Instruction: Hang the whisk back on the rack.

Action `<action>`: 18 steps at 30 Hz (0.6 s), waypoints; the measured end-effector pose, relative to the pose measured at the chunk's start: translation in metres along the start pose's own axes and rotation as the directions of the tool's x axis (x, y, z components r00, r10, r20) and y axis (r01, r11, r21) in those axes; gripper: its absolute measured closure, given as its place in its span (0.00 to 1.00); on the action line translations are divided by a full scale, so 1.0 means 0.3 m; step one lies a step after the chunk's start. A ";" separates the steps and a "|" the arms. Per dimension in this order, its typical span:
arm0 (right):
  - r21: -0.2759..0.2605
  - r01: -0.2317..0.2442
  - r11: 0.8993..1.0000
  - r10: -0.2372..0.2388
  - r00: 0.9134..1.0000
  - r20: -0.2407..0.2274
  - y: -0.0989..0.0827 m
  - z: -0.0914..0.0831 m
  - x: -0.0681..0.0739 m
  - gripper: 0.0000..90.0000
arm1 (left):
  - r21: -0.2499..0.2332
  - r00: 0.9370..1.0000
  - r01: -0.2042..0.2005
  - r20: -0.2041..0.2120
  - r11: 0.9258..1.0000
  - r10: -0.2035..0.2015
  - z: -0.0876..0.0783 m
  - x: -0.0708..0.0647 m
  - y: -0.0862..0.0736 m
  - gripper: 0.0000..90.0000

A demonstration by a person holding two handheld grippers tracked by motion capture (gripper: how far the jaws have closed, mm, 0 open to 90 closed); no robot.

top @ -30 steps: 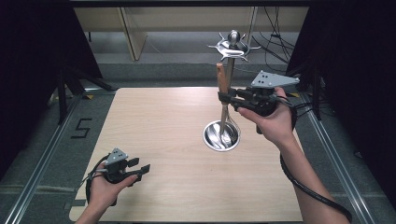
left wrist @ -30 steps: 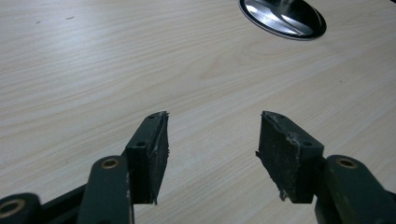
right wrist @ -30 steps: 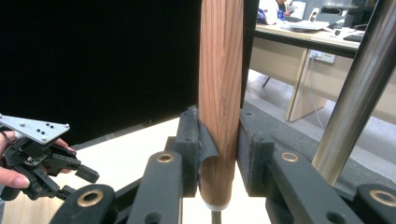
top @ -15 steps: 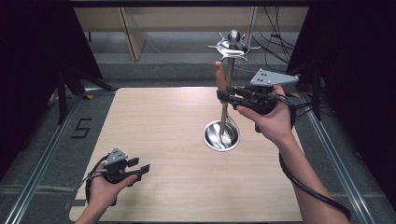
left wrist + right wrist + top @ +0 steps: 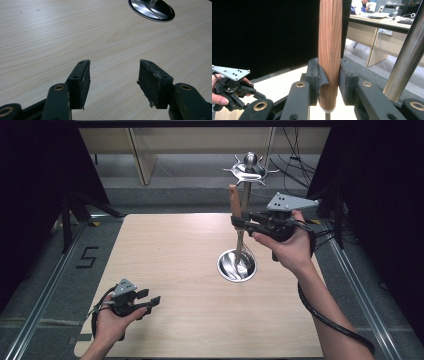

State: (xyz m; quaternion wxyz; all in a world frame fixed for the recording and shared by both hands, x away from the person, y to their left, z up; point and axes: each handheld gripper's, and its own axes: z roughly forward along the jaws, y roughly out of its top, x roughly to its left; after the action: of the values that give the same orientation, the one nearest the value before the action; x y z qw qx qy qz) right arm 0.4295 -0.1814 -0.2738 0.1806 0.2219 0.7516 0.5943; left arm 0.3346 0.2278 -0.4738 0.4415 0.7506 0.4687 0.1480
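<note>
You work bare-armed with a black two-jaw left gripper (image 5: pixel 148 301) and a matching black right gripper (image 5: pixel 239 222), each topped by a grey three-cornered plate with small screw holes, brass-ringed pivots at the jaws, worn dark pads (image 5: pixel 152 80), and a black trailing cable (image 5: pixel 325 317).

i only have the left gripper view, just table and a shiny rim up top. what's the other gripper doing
Observer: The right gripper is shut on a utensil's wooden handle, held upright.
Operator: what's that shiny rim
Observer: It's the round base of a metal stand; its pole rises beside the handle.
Operator: anything atop the pole
Observer: Yes, a ring of hooks under a knob.
</note>
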 end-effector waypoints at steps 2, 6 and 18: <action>0.002 -0.015 1.000 0.015 1.000 0.000 0.000 0.000 0.003 0.82 | 0.001 1.000 -0.001 -0.001 1.000 0.001 0.000 0.001 0.000 0.46; -0.005 -0.004 1.000 0.004 1.000 0.002 0.002 0.003 -0.006 0.82 | 0.000 1.000 0.000 -0.003 1.000 0.000 0.000 0.001 0.000 0.46; -0.016 -0.014 1.000 0.014 1.000 0.011 0.003 0.010 -0.014 0.82 | 0.001 1.000 0.001 -0.006 1.000 -0.001 -0.002 0.001 0.000 0.46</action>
State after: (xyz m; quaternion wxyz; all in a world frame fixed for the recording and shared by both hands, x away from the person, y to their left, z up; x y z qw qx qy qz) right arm 0.4347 -0.1811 -0.2735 0.1823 0.2290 0.7442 0.6004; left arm 0.3343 0.2282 -0.4736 0.4398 0.7503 0.4704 0.1498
